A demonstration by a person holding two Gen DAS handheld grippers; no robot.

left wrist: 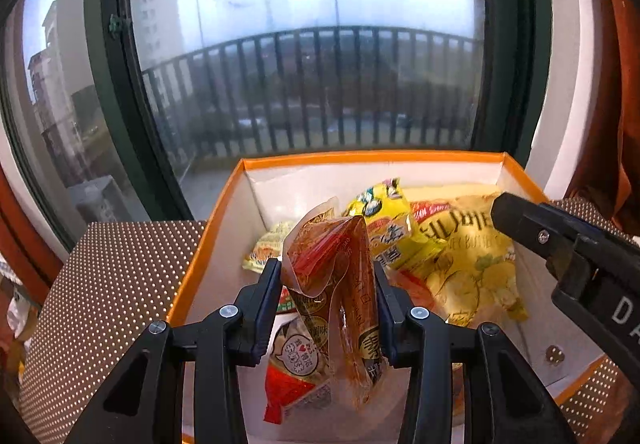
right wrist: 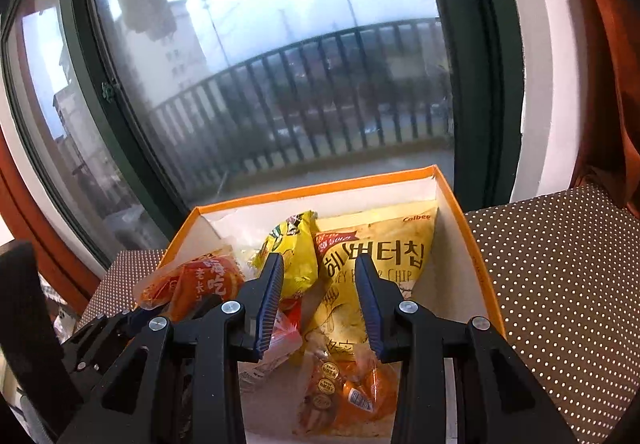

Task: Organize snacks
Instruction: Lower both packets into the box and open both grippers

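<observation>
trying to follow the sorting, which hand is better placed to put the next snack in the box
Left. The left gripper is clamped on a brown snack packet right above the orange box. The right gripper holds nothing; its fingers just hang over the yellow chip bag already inside.

An orange-rimmed box (right wrist: 312,186), white inside, holds yellow chip bags (right wrist: 376,264) on a brown, white-dotted cloth (right wrist: 560,284).

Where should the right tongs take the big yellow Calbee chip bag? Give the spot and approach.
Probably the flat top seam of the chip bag, by the orange box's far wall, coming from above: the body is puffed and wide, the seam thin, and other packets crowd its left side.
</observation>
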